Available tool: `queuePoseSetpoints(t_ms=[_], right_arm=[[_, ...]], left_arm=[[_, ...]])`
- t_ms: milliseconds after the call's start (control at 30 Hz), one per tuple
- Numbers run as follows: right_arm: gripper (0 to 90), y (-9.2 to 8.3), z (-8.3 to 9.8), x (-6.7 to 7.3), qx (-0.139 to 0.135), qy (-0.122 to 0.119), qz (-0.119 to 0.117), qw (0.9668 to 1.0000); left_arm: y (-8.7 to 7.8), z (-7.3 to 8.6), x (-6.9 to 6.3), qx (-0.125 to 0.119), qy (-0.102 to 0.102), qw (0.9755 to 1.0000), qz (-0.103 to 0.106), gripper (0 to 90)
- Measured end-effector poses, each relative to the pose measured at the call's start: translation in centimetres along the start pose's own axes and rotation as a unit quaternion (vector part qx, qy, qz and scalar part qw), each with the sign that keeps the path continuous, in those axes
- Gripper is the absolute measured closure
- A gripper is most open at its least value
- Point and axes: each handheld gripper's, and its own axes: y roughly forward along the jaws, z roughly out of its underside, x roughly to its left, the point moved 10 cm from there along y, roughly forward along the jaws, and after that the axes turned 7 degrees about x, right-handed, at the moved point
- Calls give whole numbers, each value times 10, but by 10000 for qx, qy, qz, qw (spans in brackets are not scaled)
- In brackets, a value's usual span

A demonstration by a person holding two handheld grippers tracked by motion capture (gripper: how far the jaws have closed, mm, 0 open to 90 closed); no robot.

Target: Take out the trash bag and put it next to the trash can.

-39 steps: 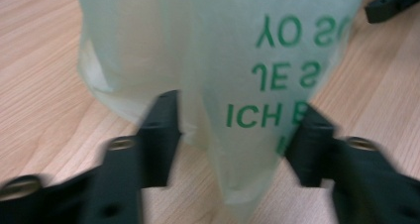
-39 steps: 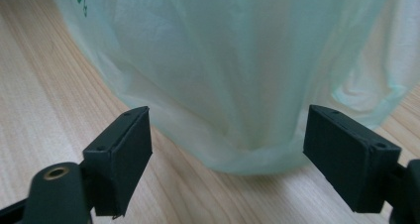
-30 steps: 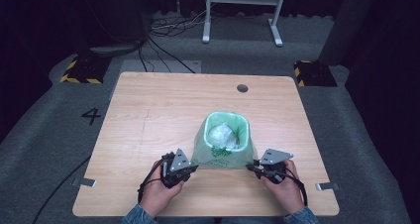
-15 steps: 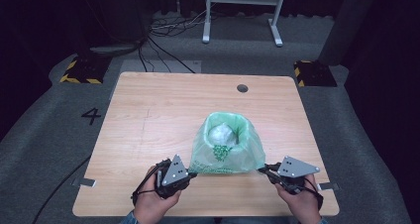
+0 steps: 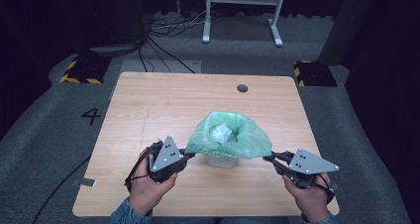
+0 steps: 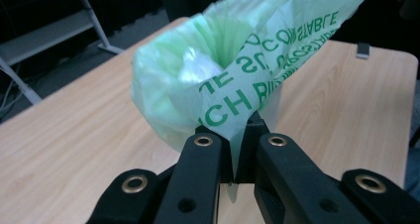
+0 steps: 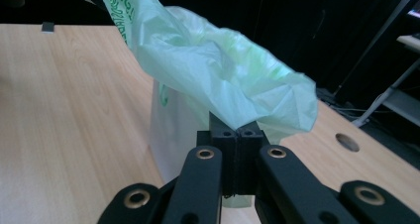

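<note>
Dark floor and trailing cables are surrounding the wooden table (image 5: 148, 110), where a green bag (image 5: 230, 135) is lining a small white bin (image 5: 221, 160) near the person's edge. Both hands are lifting its rim: the left gripper (image 5: 184, 156) is pinching the bag's edge on one side, the right gripper (image 5: 270, 158) is clamping the opposite edge. To free the liner cleanly, I'd judge they should be raising both sides evenly, pulling gently so the thin film is not tearing and the bin is not tipping

A grey carpet (image 5: 44, 135) with a painted 4 (image 5: 91, 116) surrounds the wooden bench (image 5: 148, 105). Behind it stand a white metal frame (image 5: 242, 11) and loose cables (image 5: 168, 28), the walls dark.
</note>
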Motion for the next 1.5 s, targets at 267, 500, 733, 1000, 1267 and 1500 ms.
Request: queuePoseSetpoints(t_ms=[267,500,733,1000,1267,1500], right_arm=[[900,4,-21,-27,-177,22,155,9997],[900,30,-24,-61,-76,210,317,9992],[900,70,-3,-89,207,725,295,9967],[888,110,14,-89,612,992,7,9932],[895,117,23,-68,824,830,-348,9925],[829,102,28,-57,924,579,-445,9930]], left_arm=[[19,-21,31,-181,-193,9994,-221,893],[48,-23,70,-70,-554,9971,-521,886],[80,-8,97,225,-982,9933,-572,889],[104,8,89,482,-1148,9921,-151,884],[93,15,51,731,-848,9937,108,894],[79,19,25,699,-657,9951,221,884]])
